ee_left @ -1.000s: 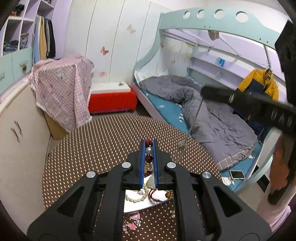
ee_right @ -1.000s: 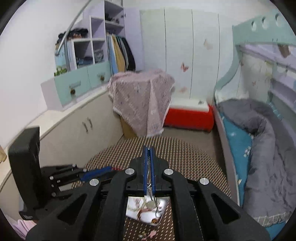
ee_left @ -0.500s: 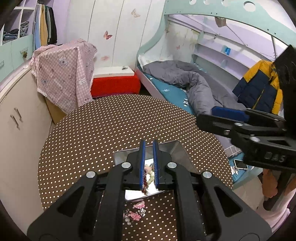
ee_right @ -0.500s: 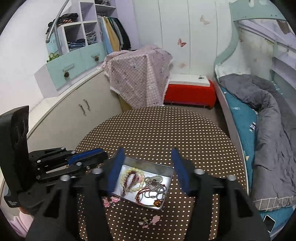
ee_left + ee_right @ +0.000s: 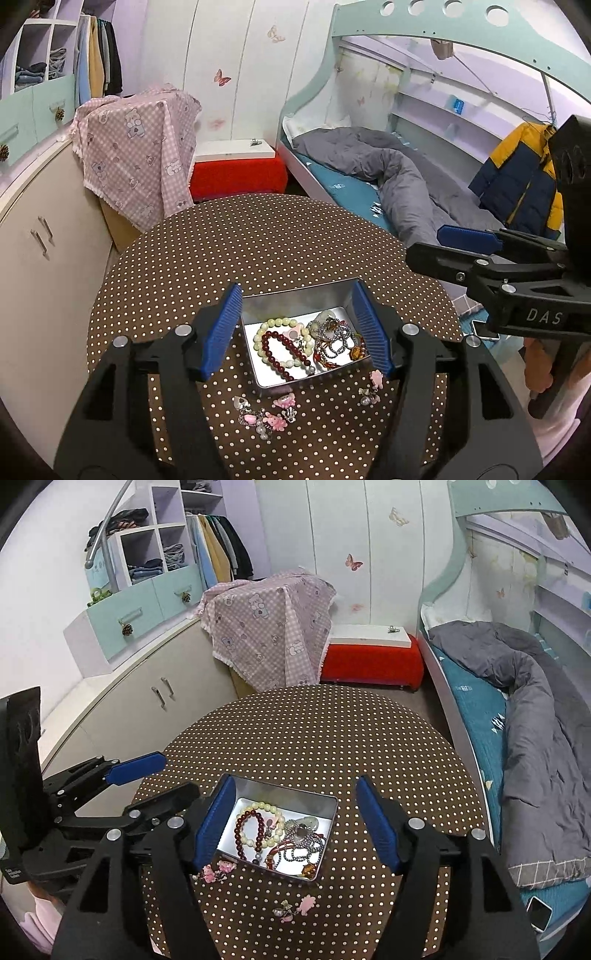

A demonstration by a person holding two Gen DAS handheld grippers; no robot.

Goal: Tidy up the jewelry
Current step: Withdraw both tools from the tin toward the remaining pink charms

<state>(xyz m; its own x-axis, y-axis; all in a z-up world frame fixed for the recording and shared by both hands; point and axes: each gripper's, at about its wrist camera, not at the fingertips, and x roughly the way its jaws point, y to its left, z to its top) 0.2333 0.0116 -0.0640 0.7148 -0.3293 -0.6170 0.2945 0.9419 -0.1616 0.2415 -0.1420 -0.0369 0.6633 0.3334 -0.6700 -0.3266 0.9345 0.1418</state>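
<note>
While both tools hang over the round dotted table (image 5: pixel 258 236), nothing is held.
Left gripper (image 5: pixel 295 332): blue fingers (image 5: pixel 221 328) spread wide, flanking the tin from above, empty.
Right gripper (image 5: pixel 295 823): spread wide, empty, above the tin's right half.
Tin (image 5: pixel 295 295): open metal box at the table's near side.
Tin contents: pale bead bracelet (image 5: pixel 275 325), dark red bead bracelet (image 5: pixel 271 350), tangled chains (image 5: pixel 332 336).
Loose pieces: pink clips (image 5: pixel 269 413) on the cloth just in front of the tin; more (image 5: pixel 295 908) near its right corner.
</note>
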